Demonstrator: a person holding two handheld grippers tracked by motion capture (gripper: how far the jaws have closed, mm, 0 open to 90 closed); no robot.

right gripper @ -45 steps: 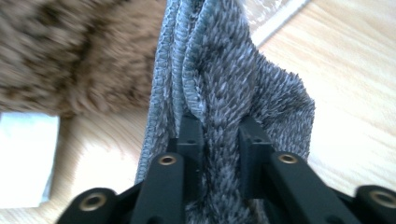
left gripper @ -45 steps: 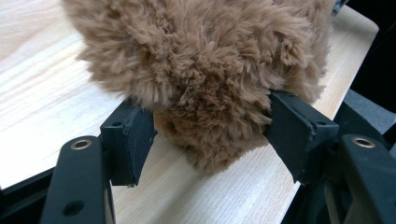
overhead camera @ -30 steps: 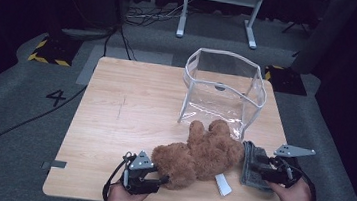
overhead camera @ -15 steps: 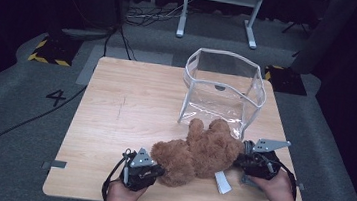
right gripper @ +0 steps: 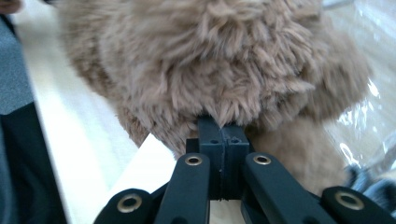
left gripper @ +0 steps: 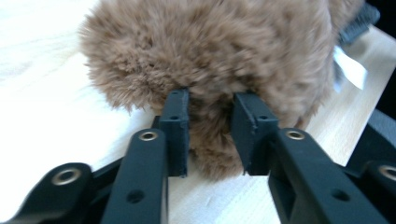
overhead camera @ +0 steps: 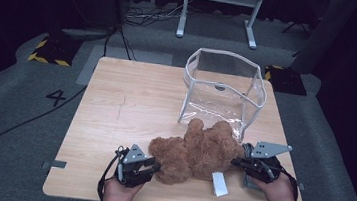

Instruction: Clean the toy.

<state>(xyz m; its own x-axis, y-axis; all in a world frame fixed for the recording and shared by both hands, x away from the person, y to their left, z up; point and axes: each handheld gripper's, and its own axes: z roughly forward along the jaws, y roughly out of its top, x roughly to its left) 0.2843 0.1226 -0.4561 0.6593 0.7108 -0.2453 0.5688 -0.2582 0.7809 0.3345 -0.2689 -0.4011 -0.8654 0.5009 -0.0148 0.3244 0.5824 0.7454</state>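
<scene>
A brown teddy bear (overhead camera: 196, 152) lies near the table's front edge, just in front of a clear plastic bag (overhead camera: 223, 90) with white trim. My left gripper (overhead camera: 155, 167) is at the bear's left end. In the left gripper view its jaws (left gripper: 211, 95) have just been opening, and a lump of the bear's fur (left gripper: 210, 56) fills the gap and touches both pads. My right gripper (overhead camera: 236, 162) is at the bear's right side. Its jaws (right gripper: 223, 122) have just been closing and now meet, tips buried in the fur (right gripper: 224, 60). I cannot tell whether a tuft is pinched.
The wooden table (overhead camera: 125, 105) has bare room to the left and behind the bear. A white tag (overhead camera: 219, 183) lies at the bear's front. The bag stands upright with its mouth up, and its crinkled wall (right gripper: 369, 107) lies close beyond the bear. Dark floor and cables surround the table.
My right gripper has moved left up against the bear and its jaws have come together. The left hand has stayed in place at the bear's left end.
</scene>
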